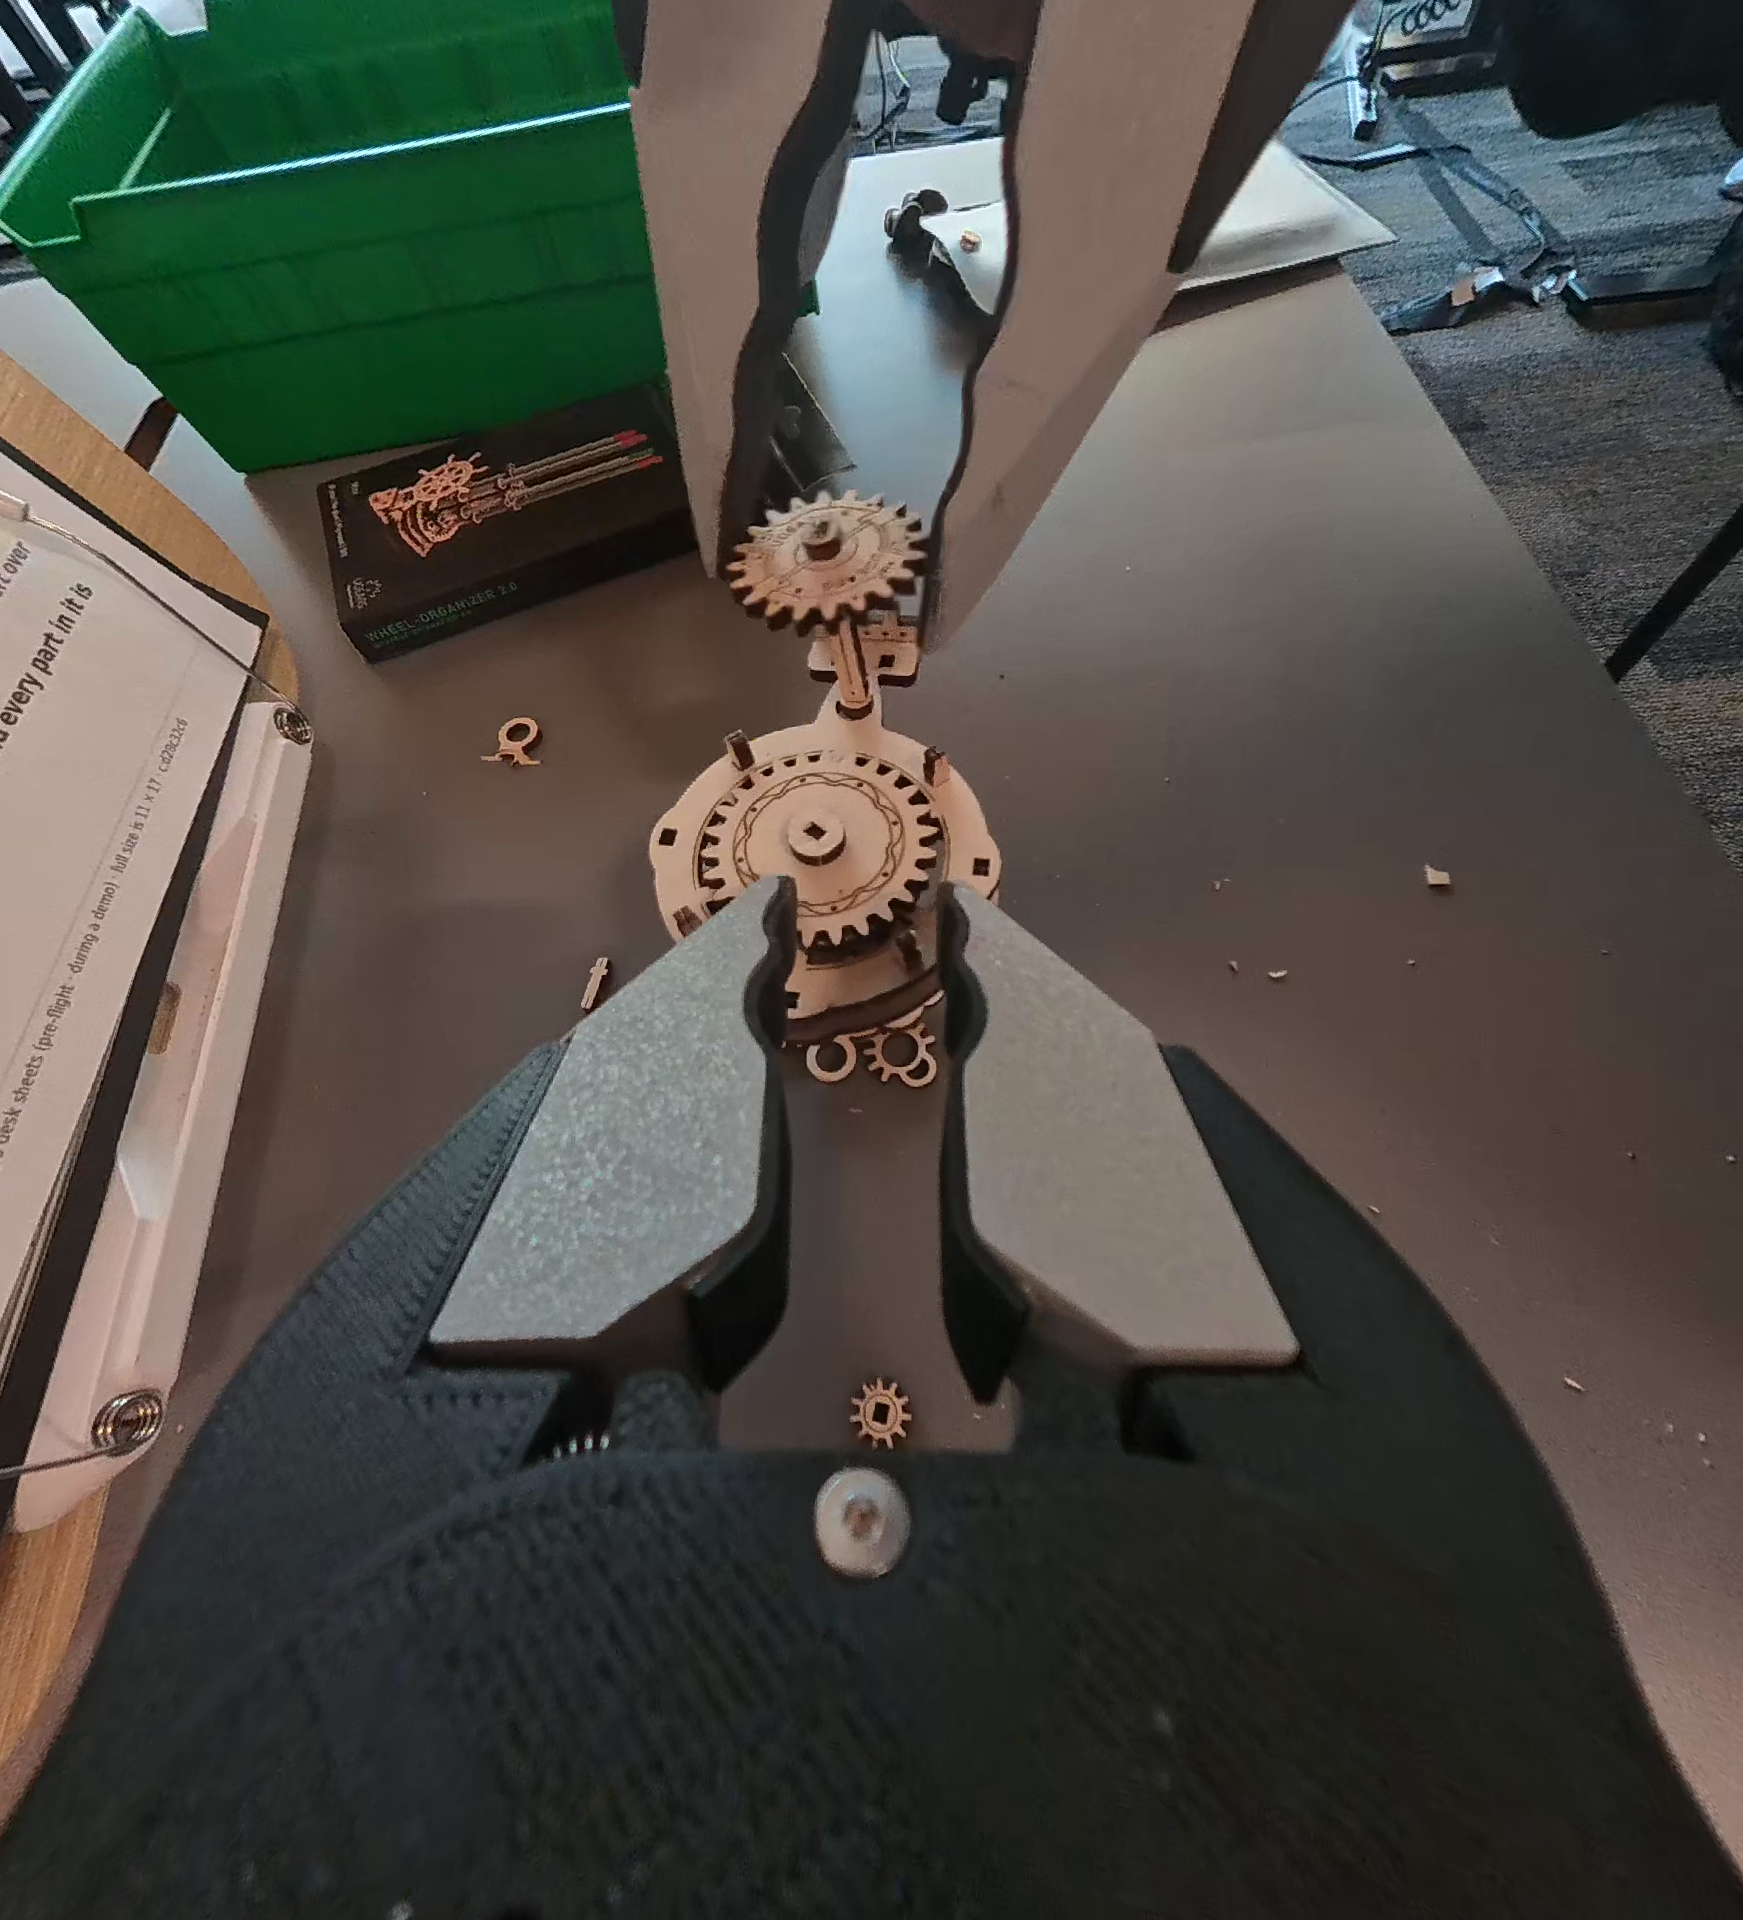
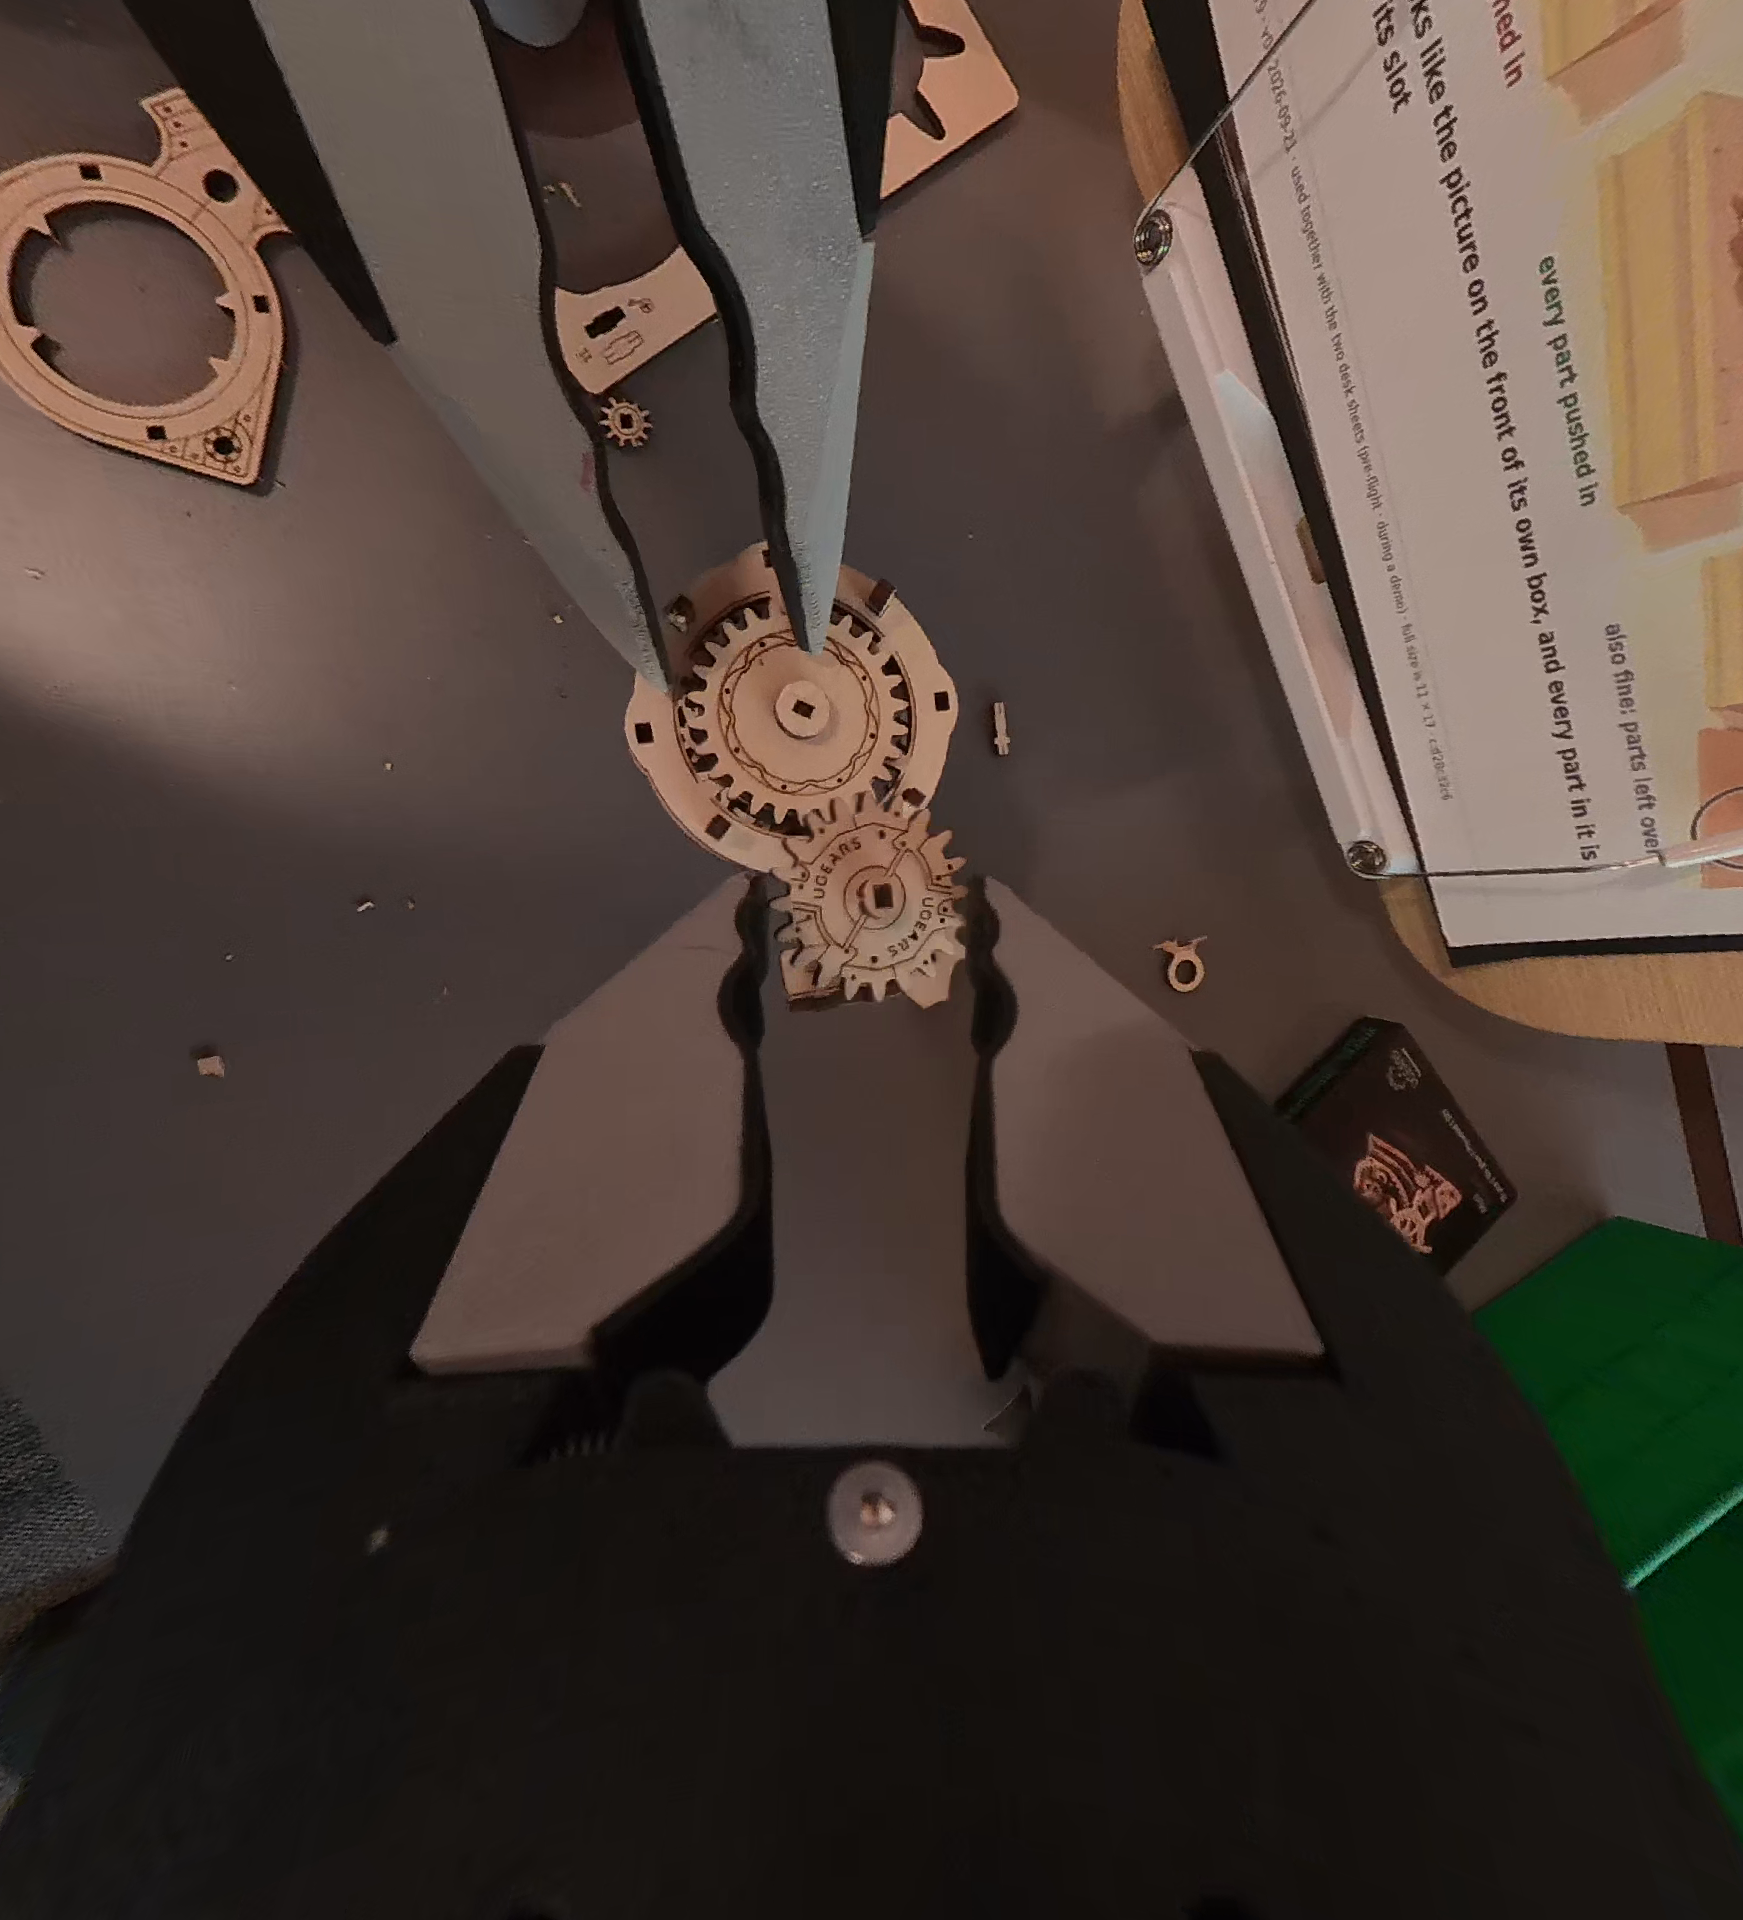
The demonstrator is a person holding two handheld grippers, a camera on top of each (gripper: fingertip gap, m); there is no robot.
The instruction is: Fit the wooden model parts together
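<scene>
Gripping a small wooden gear on its short axle, the right gripper has its two fingertips pressed against the gear's toothed edge on either side, holding it raised just above the far rim of the round wooden base assembly. The gear carries engraved lettering around its hub (a maker's mark, left unquoted here). In the left wrist view the same gear hangs on its stem over the base, which sits flat on the grey table.

The left gripper has its fingers set on the base's near side, one tip on the plate's rim and the other resting over the large ring gear; whether they truly pinch it I cannot tell, though they stand a little apart.

Loose pieces lie about: a tiny cog between the left fingers' roots, a ring-shaped bit, and a rounded-triangle plate.

A black printed product box lies beside a green bin. A clipped instruction sheet with printed text rests on a wooden board.
</scene>
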